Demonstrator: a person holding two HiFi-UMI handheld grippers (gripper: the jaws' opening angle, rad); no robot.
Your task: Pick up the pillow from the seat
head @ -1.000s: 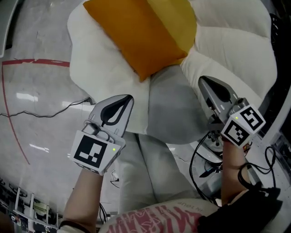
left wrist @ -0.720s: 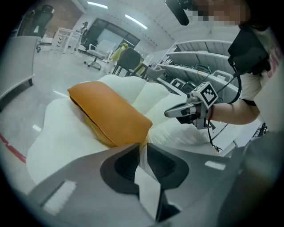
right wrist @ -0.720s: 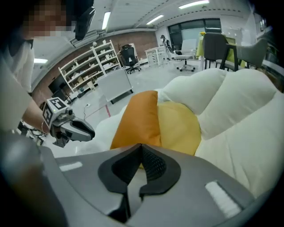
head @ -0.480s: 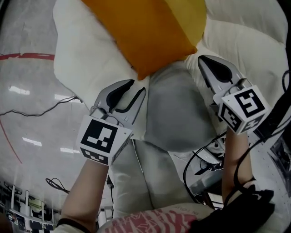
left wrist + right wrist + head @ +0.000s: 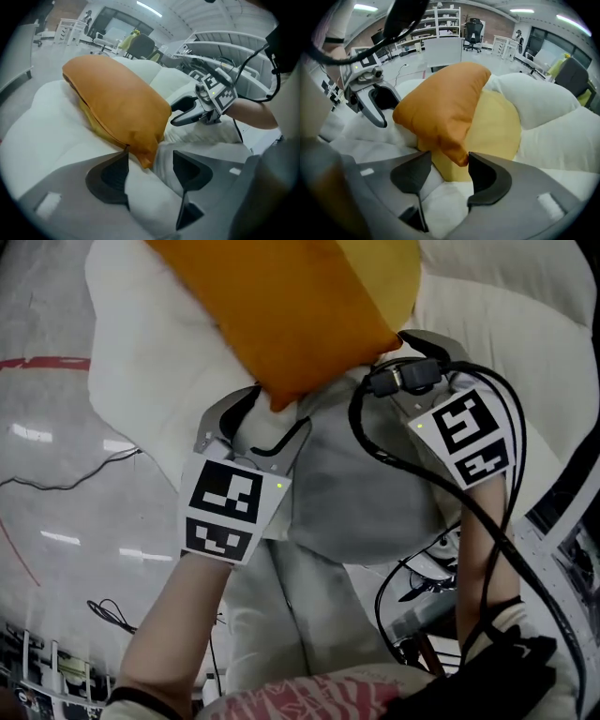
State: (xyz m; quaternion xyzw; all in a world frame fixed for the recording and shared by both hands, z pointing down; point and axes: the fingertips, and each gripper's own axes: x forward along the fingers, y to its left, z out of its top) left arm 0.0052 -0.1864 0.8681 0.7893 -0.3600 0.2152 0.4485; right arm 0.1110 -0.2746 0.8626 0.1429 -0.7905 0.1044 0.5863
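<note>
An orange pillow (image 5: 281, 306) lies on a white cushioned seat (image 5: 141, 362), over a yellow pillow (image 5: 499, 126). My left gripper (image 5: 264, 423) is at the orange pillow's near corner, its jaws opening. In the left gripper view that corner (image 5: 145, 157) hangs between the jaws of the left gripper (image 5: 150, 168), and the pads do not press on it. My right gripper (image 5: 405, 345) is at the pillow's right corner, its jaws also opening. In the right gripper view the orange pillow's (image 5: 445, 103) tip sits between the jaws of the right gripper (image 5: 449, 171), against the right one.
A grey cushion (image 5: 366, 484) lies between the two grippers. Black cables (image 5: 469, 512) loop over the right gripper and my arm. A thin cable (image 5: 75, 479) and a red line (image 5: 37, 364) run on the floor at left. Shelves and an office chair (image 5: 474, 30) stand far behind.
Both grippers have moved forward to the orange pillow's near corners. Their jaws, shut a second ago, now stand apart around the corners.
</note>
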